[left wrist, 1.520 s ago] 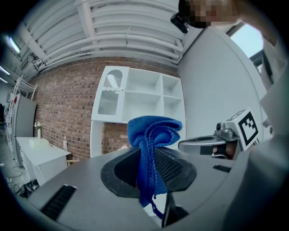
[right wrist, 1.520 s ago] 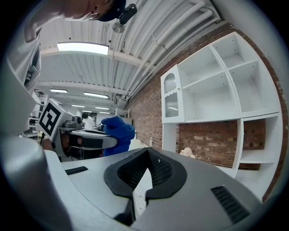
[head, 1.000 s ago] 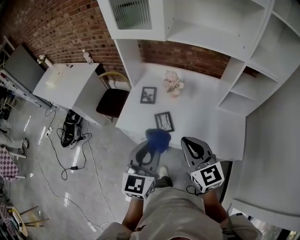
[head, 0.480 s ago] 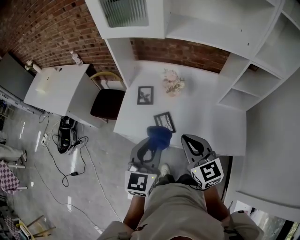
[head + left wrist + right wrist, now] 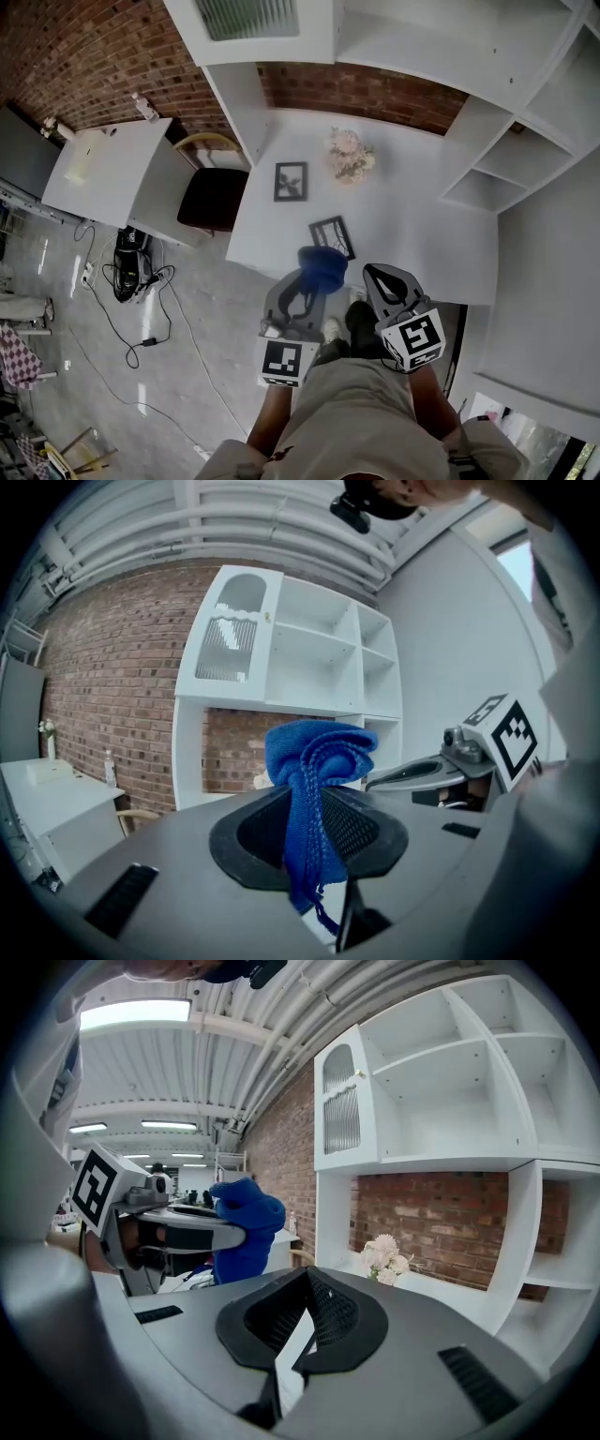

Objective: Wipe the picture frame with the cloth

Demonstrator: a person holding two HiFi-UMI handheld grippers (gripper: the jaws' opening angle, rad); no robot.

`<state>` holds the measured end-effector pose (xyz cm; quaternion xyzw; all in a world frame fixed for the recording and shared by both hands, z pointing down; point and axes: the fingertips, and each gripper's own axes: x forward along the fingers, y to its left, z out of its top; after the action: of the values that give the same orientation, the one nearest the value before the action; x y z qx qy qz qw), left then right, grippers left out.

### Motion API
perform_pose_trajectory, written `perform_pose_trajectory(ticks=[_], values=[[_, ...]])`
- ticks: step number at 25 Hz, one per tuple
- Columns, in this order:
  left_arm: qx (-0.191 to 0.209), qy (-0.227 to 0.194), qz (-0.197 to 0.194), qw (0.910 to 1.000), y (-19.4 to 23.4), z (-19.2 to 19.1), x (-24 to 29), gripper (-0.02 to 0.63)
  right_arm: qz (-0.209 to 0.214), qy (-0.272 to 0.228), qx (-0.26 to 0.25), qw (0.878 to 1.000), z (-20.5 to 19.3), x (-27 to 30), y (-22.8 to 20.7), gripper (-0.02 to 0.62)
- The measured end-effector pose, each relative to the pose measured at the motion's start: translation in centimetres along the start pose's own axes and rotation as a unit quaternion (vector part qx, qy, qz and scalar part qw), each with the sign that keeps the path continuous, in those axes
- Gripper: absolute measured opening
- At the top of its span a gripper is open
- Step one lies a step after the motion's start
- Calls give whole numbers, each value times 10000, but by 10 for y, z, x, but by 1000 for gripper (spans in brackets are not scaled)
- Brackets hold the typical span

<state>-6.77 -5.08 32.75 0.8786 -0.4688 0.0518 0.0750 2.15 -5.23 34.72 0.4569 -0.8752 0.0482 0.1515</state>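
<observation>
Two dark picture frames are on the white desk [image 5: 412, 244]: one lies tilted near the front edge [image 5: 333, 236], the other sits farther back [image 5: 292, 181]. My left gripper [image 5: 312, 278] is shut on a bunched blue cloth [image 5: 322, 264], held over the desk's front edge just short of the near frame. In the left gripper view the cloth [image 5: 314, 789] stands up out of the closed jaws and hangs down between them. My right gripper [image 5: 377, 275] is beside it on the right, shut and holding nothing [image 5: 307, 1281]. From the right gripper view the cloth [image 5: 246, 1227] shows at the left.
A vase of pale flowers [image 5: 349, 157] stands at the back of the desk. White shelving [image 5: 487, 159] rises behind and to the right. A chair [image 5: 212, 195], a second white table [image 5: 108, 164] and floor cables [image 5: 141, 272] are on the left.
Both grippers and the cloth have edged forward towards the desk; the cloth now overlaps its front edge near the closer frame. The grip on the cloth is unchanged.
</observation>
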Motion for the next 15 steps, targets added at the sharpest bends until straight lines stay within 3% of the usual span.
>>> perform_pose_trajectory(ticks=[15], values=[[12,409,4,9992,6,-51,37,95,40,403,60,9992,-45,28,-28,-3]])
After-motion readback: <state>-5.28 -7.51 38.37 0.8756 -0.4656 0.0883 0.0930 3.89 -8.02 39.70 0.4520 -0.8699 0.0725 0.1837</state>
